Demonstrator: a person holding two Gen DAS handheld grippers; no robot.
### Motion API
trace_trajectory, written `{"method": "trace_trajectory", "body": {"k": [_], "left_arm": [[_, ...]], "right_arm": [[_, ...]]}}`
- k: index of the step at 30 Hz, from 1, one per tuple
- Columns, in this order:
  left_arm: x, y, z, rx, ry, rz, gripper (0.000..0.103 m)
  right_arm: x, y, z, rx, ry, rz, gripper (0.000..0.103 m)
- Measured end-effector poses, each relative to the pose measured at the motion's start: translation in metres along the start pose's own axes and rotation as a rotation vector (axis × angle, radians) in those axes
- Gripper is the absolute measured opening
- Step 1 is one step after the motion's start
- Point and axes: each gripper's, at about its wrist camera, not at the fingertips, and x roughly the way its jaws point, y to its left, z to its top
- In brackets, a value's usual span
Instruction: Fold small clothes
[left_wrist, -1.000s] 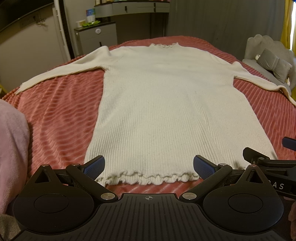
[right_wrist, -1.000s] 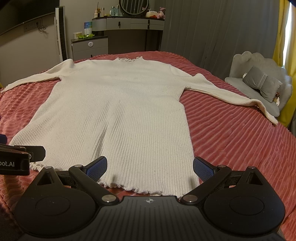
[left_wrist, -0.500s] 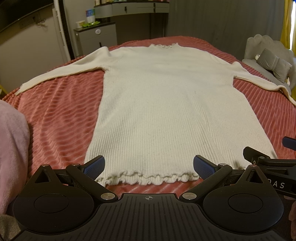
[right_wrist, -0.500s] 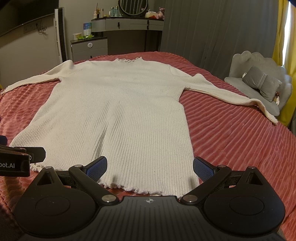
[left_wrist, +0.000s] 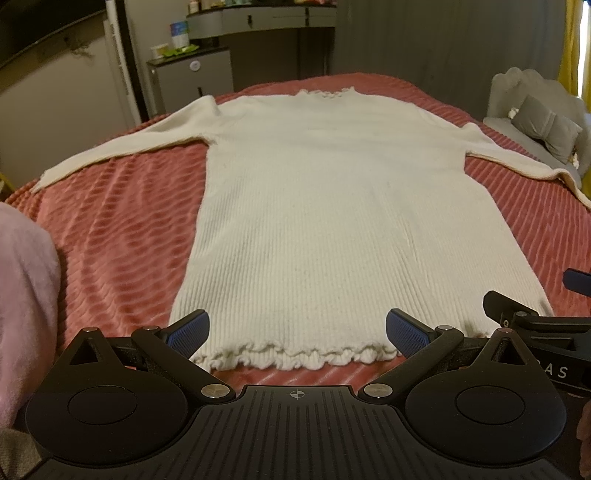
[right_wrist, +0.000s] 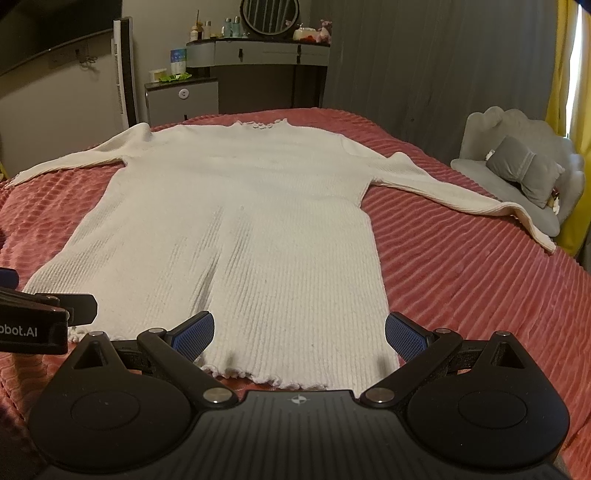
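Left wrist view: my left gripper (left_wrist: 297, 330) hangs just short of the ruffled hem of a cream ribbed-knit long-sleeved top (left_wrist: 332, 221), which lies flat and face-up on a coral-red ridged bedspread (left_wrist: 118, 236). My blue-padded fingers (left_wrist: 188, 330) stand wide apart, with nothing between them, and they frame the left half of the hem; I cannot tell whether the tips touch the cloth. The top stretches away from me, its frilled neck at the far end and both sleeves spread out sideways. At the right edge of this view my right gripper (left_wrist: 535, 325) shows beside the hem's right corner. A pale pink fleece cloth (left_wrist: 22, 306) sits at the left edge, apart from the top.

In the right wrist view, my right gripper (right_wrist: 299, 332) is likewise spread open and empty, its pads (right_wrist: 404, 334) bracketing the right part of the hem (right_wrist: 266, 376), with the top's right side edge running close to the right-hand pad. The left gripper's black body (right_wrist: 33, 317) shows at the left, over the hem's left corner. Beyond the bed stand a grey dresser (right_wrist: 273, 74) and a grey shell-shaped chair (right_wrist: 517, 173).
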Motion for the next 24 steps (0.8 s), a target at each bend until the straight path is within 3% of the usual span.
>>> {"method": "trace_trajectory", "body": {"k": [14, 18, 22, 24], "left_arm": [[-0.014, -0.001, 0.003, -0.019, -0.065, 0.017, 0.103], [-0.016, -0.001, 0.006, -0.017, -0.08, 0.014, 0.103], [-0.008, -0.002, 0.016, -0.005, -0.068, 0.007, 0.103], [-0.002, -0.005, 0.027, 0.033, -0.069, 0.02, 0.103]], "right_arm": [[-0.006, -0.009, 0.002, 0.061, -0.044, 0.056, 0.099], [-0.003, -0.026, 0.005, 0.15, -0.04, 0.152, 0.099], [0.011, -0.053, 0.013, 0.301, 0.035, 0.294, 0.099], [0.02, -0.068, 0.017, 0.378, 0.052, 0.323, 0.099]]}}
